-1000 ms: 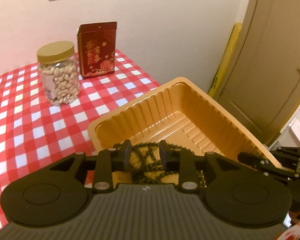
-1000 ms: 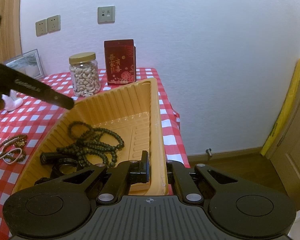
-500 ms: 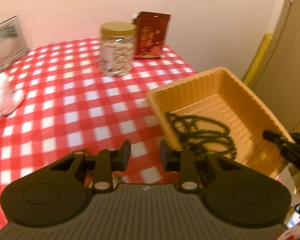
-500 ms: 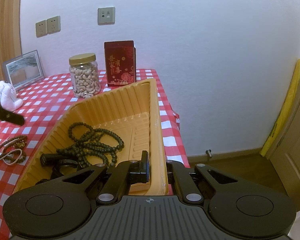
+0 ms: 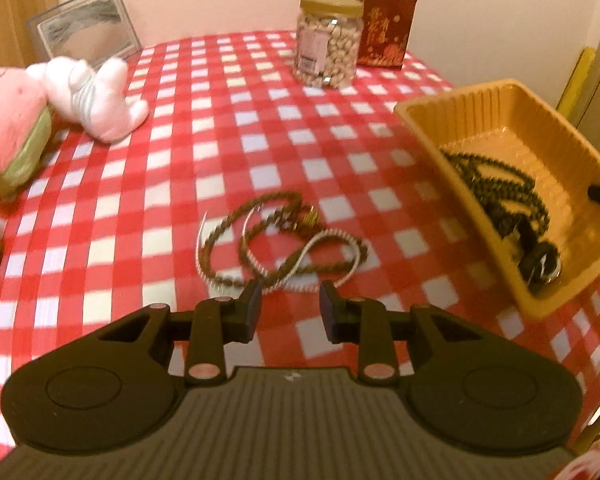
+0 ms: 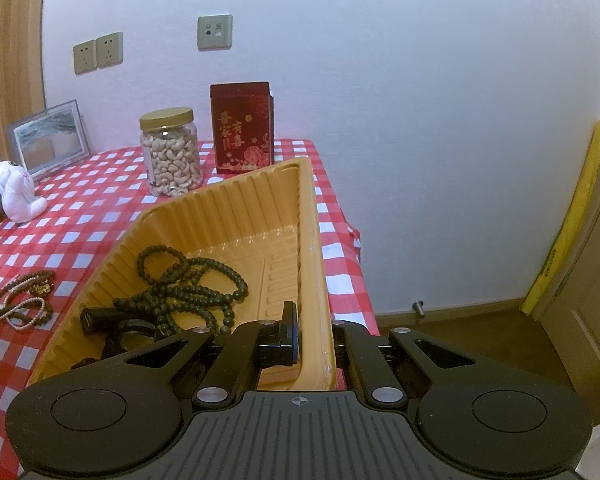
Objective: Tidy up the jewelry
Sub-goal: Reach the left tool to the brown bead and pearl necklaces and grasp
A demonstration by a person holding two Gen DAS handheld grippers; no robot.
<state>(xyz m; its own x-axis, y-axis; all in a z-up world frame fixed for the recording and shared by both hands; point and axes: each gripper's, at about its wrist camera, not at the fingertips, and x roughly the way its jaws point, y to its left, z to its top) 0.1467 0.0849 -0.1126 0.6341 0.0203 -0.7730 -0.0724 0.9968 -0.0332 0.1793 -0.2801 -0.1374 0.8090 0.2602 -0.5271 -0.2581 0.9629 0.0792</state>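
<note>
Left gripper [image 5: 288,306], fingers wide and empty, has swung from tray [image 5: 484,96] to loose necklaces [image 5: 280,240]; next pickup is beginning. Right gripper [image 6: 314,340] keeps clamping the tray wall.

Checked tablecloth [image 5: 228,128] under tangled necklaces [image 5: 276,240]

White plastered wall [image 6: 420,80] behind the tabletop [image 5: 220,120], which wears a red-and-white checked cloth. Three beige socket plates on the wall: a pair [image 6: 98,53] to the left, a single one [image 6: 215,32] higher up. Wood panelling [image 6: 8,60] at the far left edge. Brown wooden floor [image 6: 480,340] with a matching skirting board along the wall foot. Pale wooden door [image 6: 592,300] at right; a yellow strip [image 6: 576,216] leans in the corner beside it. Light even, indoor.
</note>
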